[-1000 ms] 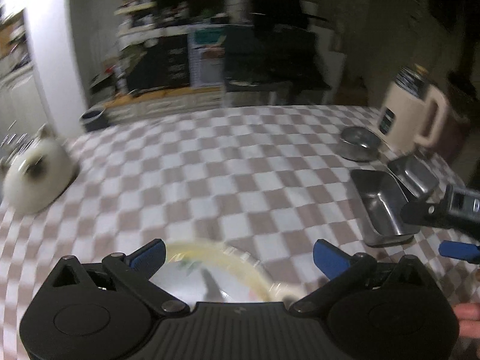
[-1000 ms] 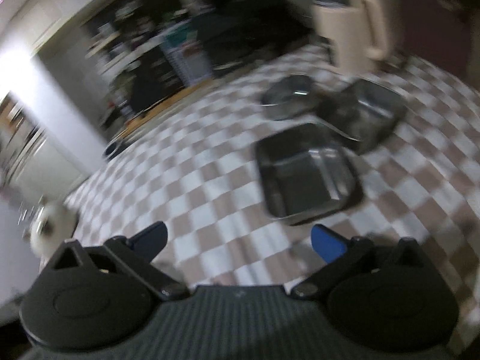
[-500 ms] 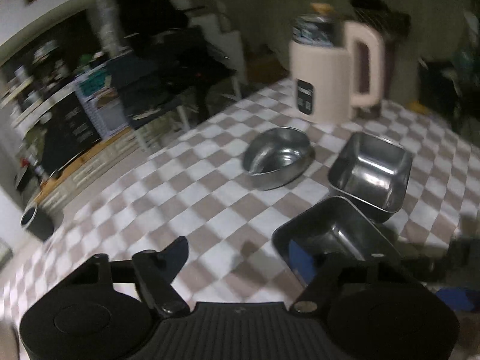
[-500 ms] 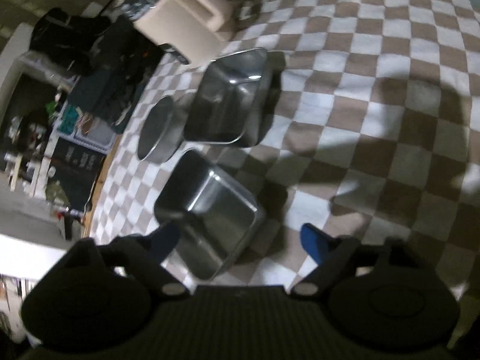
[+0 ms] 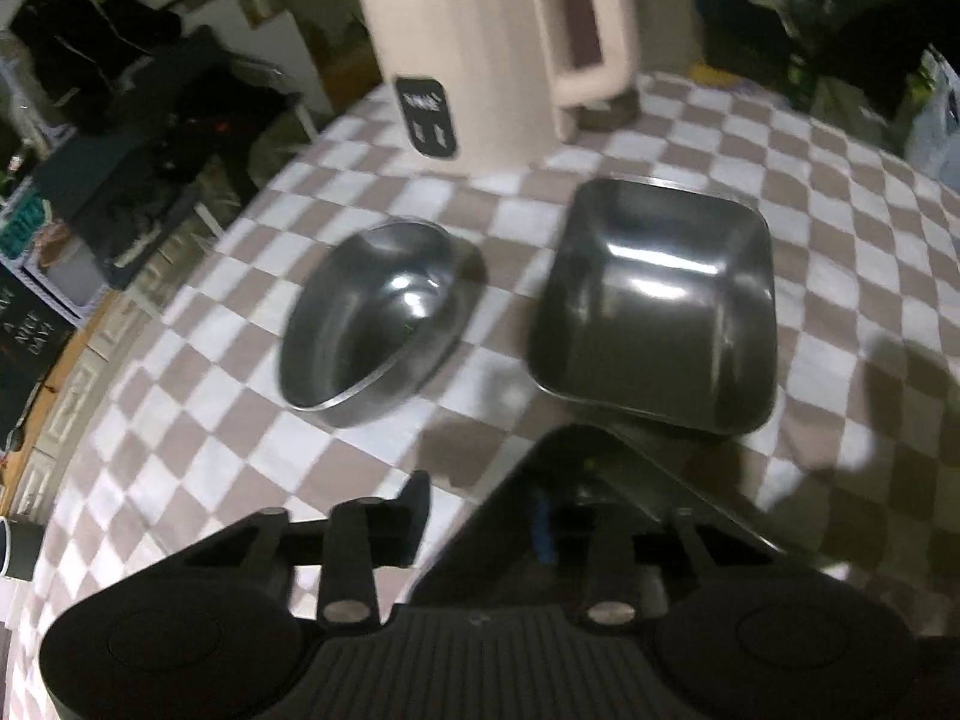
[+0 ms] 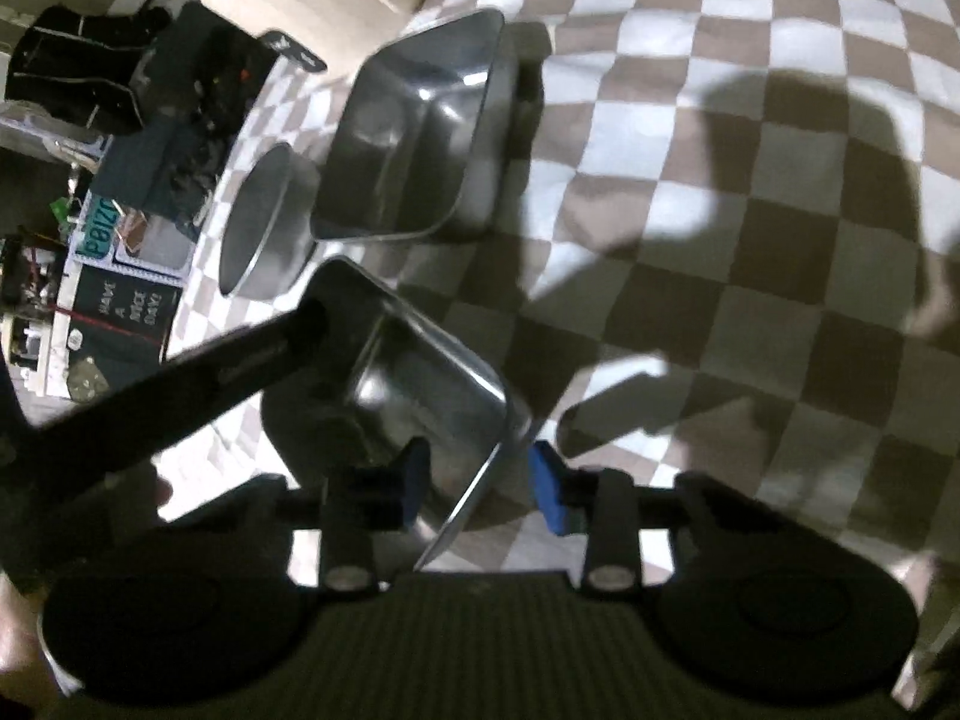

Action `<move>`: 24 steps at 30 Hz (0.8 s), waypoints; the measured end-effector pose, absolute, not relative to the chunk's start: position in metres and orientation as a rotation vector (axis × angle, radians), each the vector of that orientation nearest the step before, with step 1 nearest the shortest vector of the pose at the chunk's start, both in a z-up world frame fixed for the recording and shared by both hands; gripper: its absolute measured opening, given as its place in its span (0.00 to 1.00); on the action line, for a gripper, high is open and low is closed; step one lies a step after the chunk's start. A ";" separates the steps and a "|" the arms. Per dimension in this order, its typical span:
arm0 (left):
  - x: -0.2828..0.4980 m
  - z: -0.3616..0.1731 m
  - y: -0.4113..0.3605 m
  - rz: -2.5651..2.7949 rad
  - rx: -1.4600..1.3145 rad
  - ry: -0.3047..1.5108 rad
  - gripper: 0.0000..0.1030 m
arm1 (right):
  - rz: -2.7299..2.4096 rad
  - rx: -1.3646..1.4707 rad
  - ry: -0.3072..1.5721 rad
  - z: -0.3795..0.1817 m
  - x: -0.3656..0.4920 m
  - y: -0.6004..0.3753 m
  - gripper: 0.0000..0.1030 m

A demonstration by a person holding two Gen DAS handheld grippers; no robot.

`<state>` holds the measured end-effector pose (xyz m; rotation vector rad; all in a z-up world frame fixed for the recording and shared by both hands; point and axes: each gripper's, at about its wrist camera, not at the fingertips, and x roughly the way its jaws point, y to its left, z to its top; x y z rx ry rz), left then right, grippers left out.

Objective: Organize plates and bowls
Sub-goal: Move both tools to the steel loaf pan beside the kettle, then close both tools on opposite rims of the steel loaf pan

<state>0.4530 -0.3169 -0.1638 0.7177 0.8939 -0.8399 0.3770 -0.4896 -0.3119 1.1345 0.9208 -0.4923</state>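
– Steel everywhere. What does the left camera give you that the right one lacks?

– The jug (image 5: 480,60) face on, handle and dark label panel, at the far edge of the table (image 5: 840,240), and both bowls from above. The oval bowl (image 5: 372,324) lies toward the table's left edge, the square bowl (image 5: 654,300) just beside it. They stand apart. The pan (image 5: 630,480) is mostly a dark wedge there.

– And the right camera?

– It shows the pan properly: rectangular, shiny, rounded corners, empty, sitting on the checked cloth nearest the person. Its far corner is close to both bowls. A dark bar reaches in from the left to the pan's far left corner.

– How are the fingers?

– The right gripper (image 6: 480,486) straddles the pan's near wall, one blue pad inside and one outside. Its jaws have just been closing, yet a gap shows on each side of the rim, so it is not clenched. The left gripper (image 5: 480,522) has been closing too, one finger outside the left wall and a blue pad inside. It is too dark there to tell whether it pinches.
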 end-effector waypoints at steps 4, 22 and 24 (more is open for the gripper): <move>0.453 -0.165 -0.315 -0.835 0.739 0.906 0.25 | -0.480 1.092 0.967 -0.313 0.389 -0.486 0.30; 0.427 -0.124 -0.196 -0.586 0.331 0.987 0.13 | -0.280 0.873 0.963 -0.286 0.413 -0.494 0.11; 0.417 -0.117 -0.177 -0.537 0.250 0.991 0.13 | -0.208 0.829 0.974 -0.280 0.414 -0.488 0.11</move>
